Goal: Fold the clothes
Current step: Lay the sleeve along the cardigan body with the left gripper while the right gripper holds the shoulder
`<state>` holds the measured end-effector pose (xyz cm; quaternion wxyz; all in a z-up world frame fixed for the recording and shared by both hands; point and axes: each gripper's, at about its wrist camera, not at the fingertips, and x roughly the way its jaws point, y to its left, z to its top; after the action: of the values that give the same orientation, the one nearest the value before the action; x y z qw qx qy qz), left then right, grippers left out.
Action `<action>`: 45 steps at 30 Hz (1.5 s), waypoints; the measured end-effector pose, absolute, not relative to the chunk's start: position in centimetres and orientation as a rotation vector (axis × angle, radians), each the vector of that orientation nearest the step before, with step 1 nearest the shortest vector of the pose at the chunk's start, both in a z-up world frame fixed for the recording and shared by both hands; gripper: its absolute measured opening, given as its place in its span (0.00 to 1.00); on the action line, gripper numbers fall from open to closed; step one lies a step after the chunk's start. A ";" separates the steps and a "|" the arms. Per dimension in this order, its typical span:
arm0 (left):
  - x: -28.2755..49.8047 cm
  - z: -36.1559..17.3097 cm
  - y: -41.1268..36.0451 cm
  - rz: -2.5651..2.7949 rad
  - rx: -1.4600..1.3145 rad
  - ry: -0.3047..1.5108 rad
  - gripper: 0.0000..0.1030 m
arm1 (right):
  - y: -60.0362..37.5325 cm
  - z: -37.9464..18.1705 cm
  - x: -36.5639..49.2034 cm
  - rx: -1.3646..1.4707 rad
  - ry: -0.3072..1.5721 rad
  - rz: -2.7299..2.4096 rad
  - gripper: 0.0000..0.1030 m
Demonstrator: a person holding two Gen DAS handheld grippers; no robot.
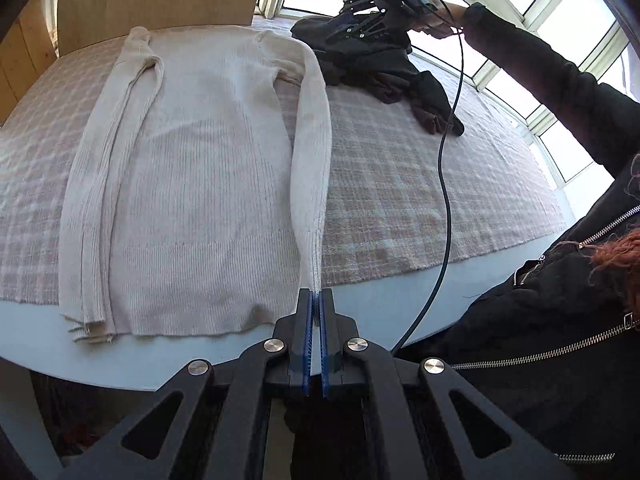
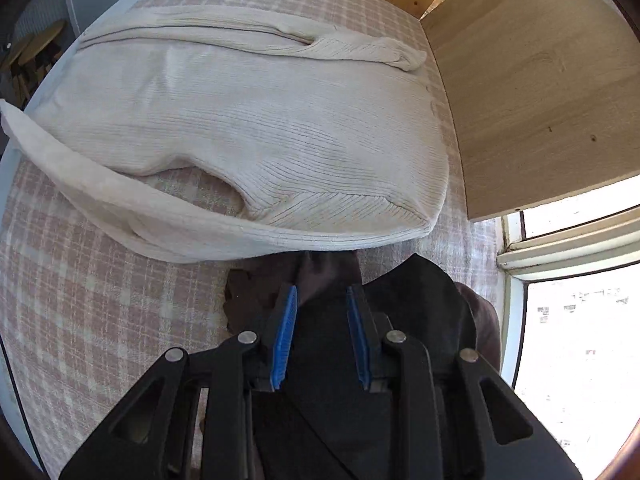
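A cream ribbed sweater [image 1: 200, 168] lies flat on the plaid cover, one sleeve folded along its far side. My left gripper [image 1: 317, 300] is shut on the cuff of the other sleeve [image 1: 312, 160], which stretches taut from the shoulder to the near edge. In the right wrist view the same sweater [image 2: 260, 120] shows that sleeve [image 2: 100, 192] lifted off toward the left. My right gripper [image 2: 322, 292] hangs over a pile of dark clothes [image 2: 420, 300], its blue pads apart and pressing on nothing. From the left wrist view it [image 1: 340, 20] hovers above the dark pile [image 1: 384, 72].
A pink plaid cover [image 1: 400, 180] lies over the pale blue surface [image 1: 400, 300]. A wooden panel [image 2: 540, 80] stands at the far end, windows [image 2: 580, 340] beside it. A black cable [image 1: 444, 200] hangs from the right gripper. A person's black zipped jacket [image 1: 560, 320] is close by.
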<state>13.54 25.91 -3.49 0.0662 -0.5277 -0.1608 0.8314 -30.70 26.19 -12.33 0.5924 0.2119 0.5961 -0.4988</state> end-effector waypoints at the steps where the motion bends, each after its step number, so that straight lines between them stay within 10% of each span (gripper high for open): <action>1: 13.6 -3.4 26.2 2.511 -1.584 -0.510 0.02 | 25.6 -12.6 -30.9 0.474 1.399 -1.138 0.25; 17: 13.2 -3.7 25.7 2.553 -1.629 -0.696 0.02 | 18.2 -16.8 -32.0 0.472 1.566 -0.797 0.25; 19: 13.0 -3.9 25.5 2.546 -1.636 -0.709 0.02 | 17.8 -17.4 -32.6 0.577 1.573 -0.750 0.03; 25: 12.7 -4.1 25.7 2.520 -1.647 -0.724 0.02 | 18.0 -17.0 -32.3 0.430 1.637 -0.797 0.02; 37: 12.3 -4.8 24.2 2.523 -1.692 -0.776 0.02 | 17.4 -17.8 -30.0 0.343 1.752 -0.585 0.11; 42: 11.9 -4.8 23.6 2.537 -1.714 -0.807 0.02 | 17.3 -17.4 -28.8 0.301 1.760 -0.489 0.39; 45: 11.6 -4.6 23.4 2.545 -1.715 -0.821 0.03 | 16.8 -17.6 -28.3 0.314 1.748 -0.450 0.40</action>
<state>11.65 23.36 -4.62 -0.0173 -0.5397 -0.2583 0.8010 -28.35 16.77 -17.57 0.6091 0.1360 0.7567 -0.1949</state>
